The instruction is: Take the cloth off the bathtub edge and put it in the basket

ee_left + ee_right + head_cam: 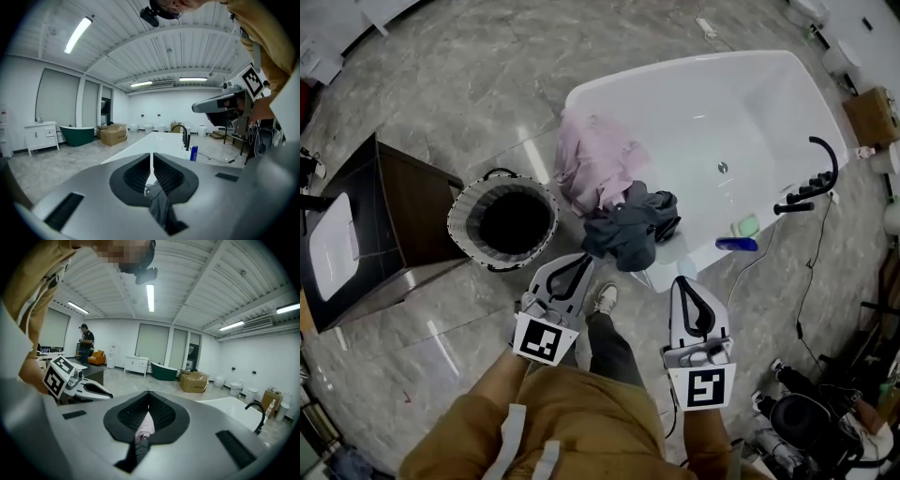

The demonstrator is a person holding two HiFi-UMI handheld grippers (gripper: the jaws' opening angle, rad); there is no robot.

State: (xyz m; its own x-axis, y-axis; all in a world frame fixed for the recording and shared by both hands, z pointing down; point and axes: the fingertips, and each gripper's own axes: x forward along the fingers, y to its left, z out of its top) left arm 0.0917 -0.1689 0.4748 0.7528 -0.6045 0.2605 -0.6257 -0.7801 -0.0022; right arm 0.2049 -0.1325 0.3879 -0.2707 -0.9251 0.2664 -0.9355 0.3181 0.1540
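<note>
A pink cloth (pixel 595 167) hangs over the near edge of the white bathtub (pixel 741 103), and a dark grey cloth (pixel 633 228) is heaped beside it on the rim. The round woven basket (pixel 504 223) stands on the floor left of the tub, dark inside. My left gripper (pixel 576 269) hovers shut just below the grey cloth, holding nothing. My right gripper (pixel 686 287) is also shut and empty, near the tub's front side. In the left gripper view the left gripper (pixel 152 155) shows the grey cloth (pixel 160 206) beyond its jaws. The right gripper (pixel 149 393) shows the pink cloth (pixel 146 423) beyond its own.
A dark cabinet (pixel 389 220) with a white basin stands left of the basket. A black faucet (pixel 817 176), a blue bottle (pixel 736 245) and a green soap (pixel 747 226) sit on the tub's right rim. Camera gear (pixel 806 412) lies at bottom right. My shoe (pixel 605 297) is between the grippers.
</note>
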